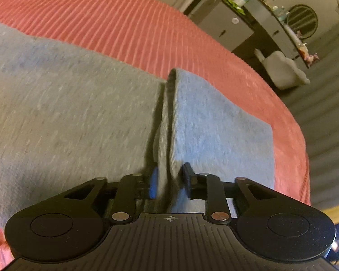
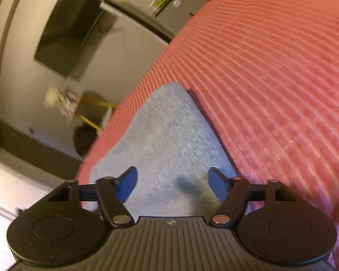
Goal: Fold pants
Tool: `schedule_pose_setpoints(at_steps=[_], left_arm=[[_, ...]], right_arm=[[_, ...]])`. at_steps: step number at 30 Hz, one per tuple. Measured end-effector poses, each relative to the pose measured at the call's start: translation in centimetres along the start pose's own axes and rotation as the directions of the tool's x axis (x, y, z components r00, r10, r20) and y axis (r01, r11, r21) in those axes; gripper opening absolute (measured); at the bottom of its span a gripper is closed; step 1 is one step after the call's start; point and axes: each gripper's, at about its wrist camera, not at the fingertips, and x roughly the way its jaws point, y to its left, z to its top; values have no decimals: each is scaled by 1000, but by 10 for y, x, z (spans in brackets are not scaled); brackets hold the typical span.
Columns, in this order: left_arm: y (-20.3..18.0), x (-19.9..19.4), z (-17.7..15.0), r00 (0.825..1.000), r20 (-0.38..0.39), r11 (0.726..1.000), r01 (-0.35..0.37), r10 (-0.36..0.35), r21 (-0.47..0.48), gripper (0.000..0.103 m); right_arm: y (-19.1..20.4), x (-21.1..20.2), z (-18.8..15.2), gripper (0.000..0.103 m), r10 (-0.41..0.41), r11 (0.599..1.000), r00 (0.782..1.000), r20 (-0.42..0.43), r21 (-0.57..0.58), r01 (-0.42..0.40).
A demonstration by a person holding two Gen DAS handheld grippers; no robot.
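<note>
Grey knit pants [image 1: 74,117]: soft, light, floppy. Left gripper [image 1: 169,180] pinches a raised fold; right gripper [image 2: 171,185] spread wide above cloth, should grab the edge.

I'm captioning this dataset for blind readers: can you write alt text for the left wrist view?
The left claw is shut on a raised fold of the grey pants, which lie on a red ribbed bedspread. Beyond the bed's edge stand a grey cabinet and a cluttered shelf.
</note>
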Motion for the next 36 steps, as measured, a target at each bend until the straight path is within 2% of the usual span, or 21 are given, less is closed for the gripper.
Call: schedule_pose_setpoints(at_steps=[1,3,5,7,9,12,14,16,19,24,32,36], left_arm=[[0,-2,-5,1000,10,1000,0,0,15,44],[0,-3,-15,1000,17,999,-13,12,29,52],[2,-1,-25,999,25,999,-27,26,36,52],[4,5,-33,999,12,999,-37,37,24,50],[-1,0,-34,999,28,998,-47,46,41,50],[-7,-1,-35,998,36,996,-53,50,77,47],[-3,-1,-38,996,38,993,-81,78,89,44],[-5,0,-39,995,41,990,-98,94,97,43],[-10,-3,-41,991,56,986,-124,118,112,44],[-12,-7,-43,986,80,980,-156,147,121,51],[-19,-17,-47,971,134,962,-220,199,165,53],[-27,-25,-48,952,205,951,-261,226,166,52]], right_arm=[[2,1,-1,58,-8,1000,1000,-3,-14,8],[3,2,-1,54,-22,1000,1000,-4,-12,22],[2,1,0,52,-35,999,999,10,-2,35],[5,-3,0,43,-39,999,999,34,-3,39],[8,-5,-1,42,-25,999,999,47,-28,27],[22,-6,-5,42,-15,992,999,39,-125,20],[33,-4,-10,42,-30,981,999,34,-192,36],[42,6,-15,42,-74,964,997,-23,-258,65],[49,29,-20,42,-200,931,975,-99,-329,158],[56,35,-20,42,-234,911,968,-96,-369,184],[50,35,-19,42,-224,920,970,-90,-348,180],[51,38,-20,42,-231,915,969,-86,-358,186]])
